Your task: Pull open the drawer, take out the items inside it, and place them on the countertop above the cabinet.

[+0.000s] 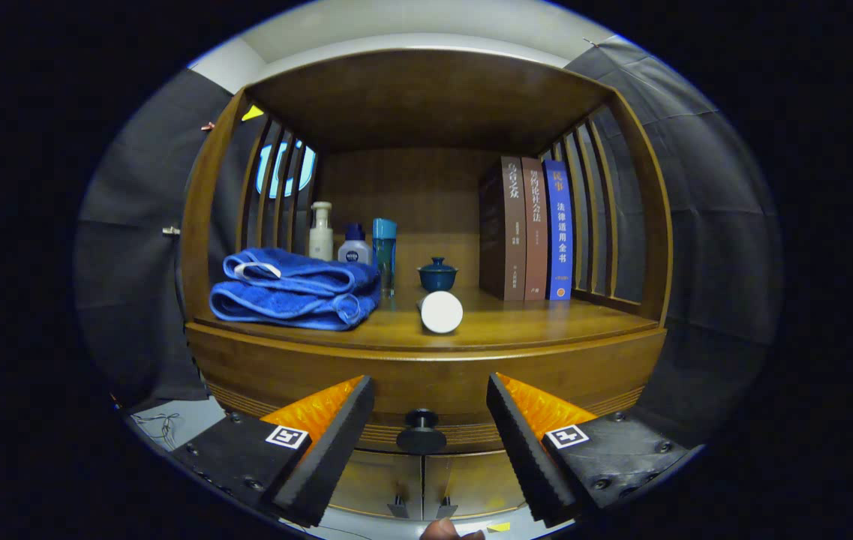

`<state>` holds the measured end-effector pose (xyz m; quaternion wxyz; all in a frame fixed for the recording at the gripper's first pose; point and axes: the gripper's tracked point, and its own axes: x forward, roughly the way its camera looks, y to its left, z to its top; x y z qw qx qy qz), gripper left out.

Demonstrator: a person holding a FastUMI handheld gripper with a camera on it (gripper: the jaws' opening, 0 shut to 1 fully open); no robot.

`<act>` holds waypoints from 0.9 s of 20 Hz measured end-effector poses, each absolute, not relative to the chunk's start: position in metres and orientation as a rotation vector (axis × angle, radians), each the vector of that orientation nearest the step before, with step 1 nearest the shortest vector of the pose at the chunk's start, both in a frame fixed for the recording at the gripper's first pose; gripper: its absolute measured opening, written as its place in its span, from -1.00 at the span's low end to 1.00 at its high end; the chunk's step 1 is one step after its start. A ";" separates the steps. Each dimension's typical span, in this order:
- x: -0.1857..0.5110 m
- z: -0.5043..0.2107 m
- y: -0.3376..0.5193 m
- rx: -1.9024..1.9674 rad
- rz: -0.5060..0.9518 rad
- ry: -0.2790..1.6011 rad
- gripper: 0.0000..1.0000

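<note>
Wooden cabinet surface [516, 324] ahead already carries towels and books; the claw [430, 439] gapes wide, straddling the drawer's small stiff knob [421, 430], probably best pinched squarely.

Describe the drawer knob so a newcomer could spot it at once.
Start at the wooden cabinet and its countertop holding towels, bottles and books. Drop to the drawer front just under that countertop. The knob sits centred there, between the open gripper fingers: a small dark round knob, the only thing protruding from that panel.
</note>
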<state>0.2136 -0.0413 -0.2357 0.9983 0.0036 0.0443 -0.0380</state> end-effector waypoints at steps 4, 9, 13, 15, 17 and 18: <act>0.190 -0.195 -0.042 0.004 -0.051 0.045 0.98; 0.158 -0.135 -0.037 0.021 -0.015 0.008 0.98; 0.130 -0.085 -0.042 0.026 -0.024 -0.025 0.98; 0.115 -0.059 -0.042 0.034 -0.016 -0.055 0.98; 0.102 -0.042 -0.044 0.025 -0.017 -0.059 0.98; 0.095 -0.033 -0.043 0.025 -0.012 -0.060 0.98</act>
